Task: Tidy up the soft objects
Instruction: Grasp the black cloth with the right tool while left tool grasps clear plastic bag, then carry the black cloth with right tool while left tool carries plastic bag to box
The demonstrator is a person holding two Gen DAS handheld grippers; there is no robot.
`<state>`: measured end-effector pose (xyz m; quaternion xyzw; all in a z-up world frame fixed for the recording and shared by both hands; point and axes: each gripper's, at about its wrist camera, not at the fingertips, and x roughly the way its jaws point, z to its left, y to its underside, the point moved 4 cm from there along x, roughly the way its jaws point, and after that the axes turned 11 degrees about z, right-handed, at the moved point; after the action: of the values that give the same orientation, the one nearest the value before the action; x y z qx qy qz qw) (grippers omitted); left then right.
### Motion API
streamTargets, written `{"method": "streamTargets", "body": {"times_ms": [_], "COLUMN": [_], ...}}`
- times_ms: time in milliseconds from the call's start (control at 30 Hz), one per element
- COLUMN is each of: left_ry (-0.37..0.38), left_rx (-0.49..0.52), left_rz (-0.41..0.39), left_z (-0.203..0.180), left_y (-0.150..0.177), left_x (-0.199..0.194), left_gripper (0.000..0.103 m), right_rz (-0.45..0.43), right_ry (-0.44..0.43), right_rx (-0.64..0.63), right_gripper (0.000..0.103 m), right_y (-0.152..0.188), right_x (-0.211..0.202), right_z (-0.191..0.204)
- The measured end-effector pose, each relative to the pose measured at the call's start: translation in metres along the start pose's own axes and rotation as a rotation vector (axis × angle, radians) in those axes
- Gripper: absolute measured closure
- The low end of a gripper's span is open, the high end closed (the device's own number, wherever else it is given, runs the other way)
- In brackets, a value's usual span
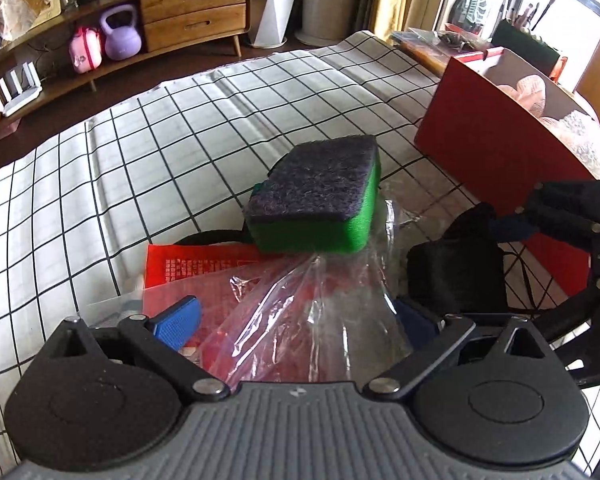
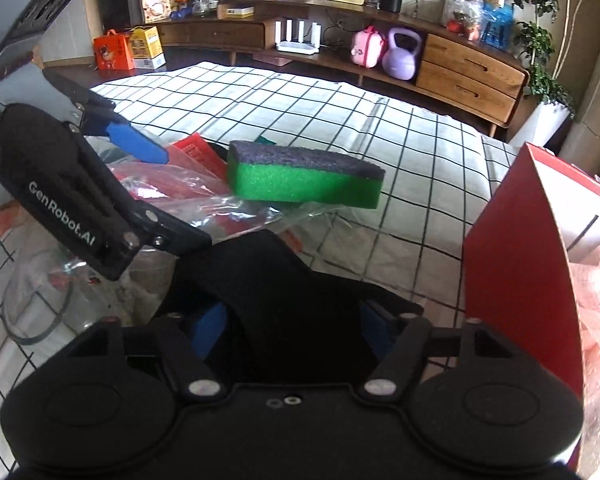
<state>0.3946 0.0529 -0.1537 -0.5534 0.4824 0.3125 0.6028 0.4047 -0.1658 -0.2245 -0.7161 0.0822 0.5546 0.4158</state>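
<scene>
Left hand-held gripper (image 1: 296, 320): spread around clear plastic bag (image 1: 300, 320). Right hand-held gripper (image 2: 292, 320): black cloth (image 2: 284, 280) between its jaws, grip unclear. Sponge (image 1: 320, 192): just ahead.

Under my claws the table (image 1: 148, 152) wears a white cloth (image 2: 284, 96) with a black grid. On it lie a clear plastic bag (image 1: 300, 320) over a red sheet (image 1: 188, 272), a black fabric piece (image 2: 272, 280) and a green sponge (image 1: 320, 192) with a dark scouring top. A red box (image 1: 480, 148) stands on the cloth at my right, holding pink soft stuff.
</scene>
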Motion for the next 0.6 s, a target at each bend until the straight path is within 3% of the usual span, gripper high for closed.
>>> {"method": "streamTargets", "body": {"times_ms": [233,333,600], "left_ry": [-0.001,0.022,0.006], "left_rx": [-0.037,-0.075,-0.094], "left_rz": [0.001,-0.011,-0.036], "left_z": [0.005,0.012,0.014], "left_y": [-0.002,-0.002,0.001], "left_x": [-0.002,-0.008,-0.016], "left_gripper": [0.038,0.056,0.085], "right_rz": [-0.023,-0.028,-0.046], "right_ry": [-0.013,-0.026,0.001], "right_rx": [0.039,0.062,0.109], "right_gripper": [0.053,0.067,0.088], "right_y": [0.004,0.007,0.013], "right_x": [-0.004,-0.008,-0.018], "right_z": [-0.006,-0.008,-0.013]}}
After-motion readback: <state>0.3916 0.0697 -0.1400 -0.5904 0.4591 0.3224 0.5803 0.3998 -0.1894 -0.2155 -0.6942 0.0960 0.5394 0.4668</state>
